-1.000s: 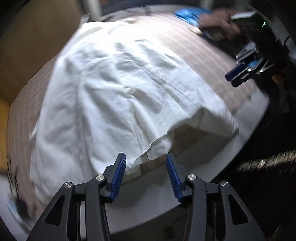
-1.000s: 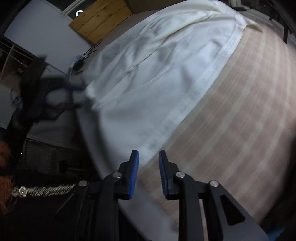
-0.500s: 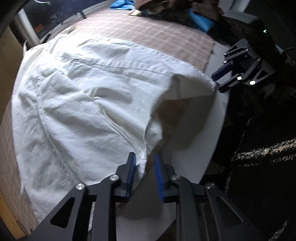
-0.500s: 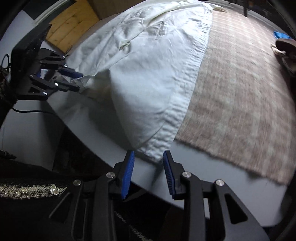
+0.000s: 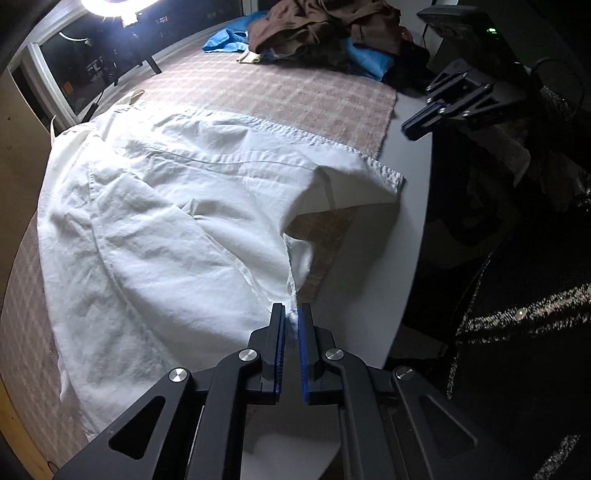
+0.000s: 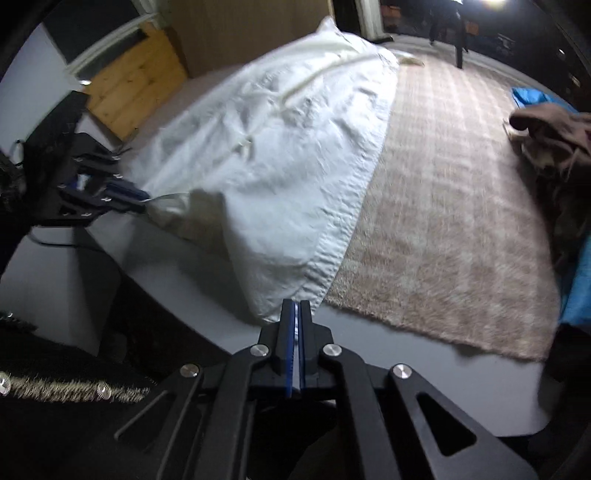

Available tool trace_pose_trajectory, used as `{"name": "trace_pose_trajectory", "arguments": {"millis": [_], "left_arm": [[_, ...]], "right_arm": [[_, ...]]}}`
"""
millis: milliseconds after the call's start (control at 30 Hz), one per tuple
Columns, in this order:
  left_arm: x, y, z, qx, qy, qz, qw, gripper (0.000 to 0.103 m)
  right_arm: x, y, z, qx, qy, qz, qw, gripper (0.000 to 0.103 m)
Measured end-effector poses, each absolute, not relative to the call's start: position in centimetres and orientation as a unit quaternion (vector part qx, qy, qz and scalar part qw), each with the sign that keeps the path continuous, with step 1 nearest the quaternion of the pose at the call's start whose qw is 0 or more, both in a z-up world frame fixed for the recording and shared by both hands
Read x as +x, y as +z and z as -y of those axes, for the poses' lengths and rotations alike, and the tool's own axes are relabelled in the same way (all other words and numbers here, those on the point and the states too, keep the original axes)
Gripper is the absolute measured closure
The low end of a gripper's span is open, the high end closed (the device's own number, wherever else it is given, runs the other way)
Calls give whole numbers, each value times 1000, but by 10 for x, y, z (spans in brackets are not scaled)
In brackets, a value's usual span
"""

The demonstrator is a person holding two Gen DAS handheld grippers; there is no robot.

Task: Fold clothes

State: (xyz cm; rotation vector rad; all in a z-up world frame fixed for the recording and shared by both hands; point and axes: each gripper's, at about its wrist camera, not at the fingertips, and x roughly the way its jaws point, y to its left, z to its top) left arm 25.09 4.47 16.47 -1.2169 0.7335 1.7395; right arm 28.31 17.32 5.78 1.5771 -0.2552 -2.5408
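A white garment [image 5: 166, 229] lies spread over a checked cloth [image 5: 295, 92] on a grey table [image 5: 369, 295]. My left gripper [image 5: 291, 314] is shut on the garment's near hem edge, and white fabric shows between its blue pads. The right wrist view shows the same grip, with the left gripper [image 6: 144, 195] pulling the hem up off the cloth. My right gripper [image 6: 295, 306] is shut, its tips just short of the garment's [image 6: 277, 166] other hem corner. In the left wrist view the right gripper [image 5: 408, 129] hangs above the table edge, apart from that corner, holding nothing.
A pile of brown clothes [image 5: 325, 29] and blue clothes [image 5: 369, 59] sits at the far end of the checked cloth. A bright lamp [image 5: 114, 3] shines beyond. A wooden board [image 6: 136, 81] stands past the table. A person's dark sequinned clothing [image 5: 517, 314] is along the table's edge.
The left gripper's jaws closed on the garment's hem and the wrist rolled. The right gripper moved along the table edge toward the hem corner and its jaws closed.
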Motion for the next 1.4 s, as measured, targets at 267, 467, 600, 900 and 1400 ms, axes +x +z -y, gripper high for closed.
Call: {"name": "trace_pose_trajectory", "arguments": {"millis": [267, 467, 600, 900, 1400], "left_arm": [[253, 160, -46, -497, 693, -305, 425, 97], [248, 159, -45, -500, 697, -300, 418, 97], [250, 163, -41, -499, 692, -310, 420, 97], [247, 163, -40, -506, 685, -309, 423, 97], [241, 163, -31, -511, 679, -311, 426, 97]], "right_arm": [[270, 24, -138, 555, -829, 0, 71, 67], [265, 14, -133, 541, -833, -48, 109, 103], [262, 39, -170, 541, -835, 2, 103, 103], [261, 54, -175, 559, -823, 29, 98, 66], [235, 59, -171, 551, -829, 13, 90, 102]]}}
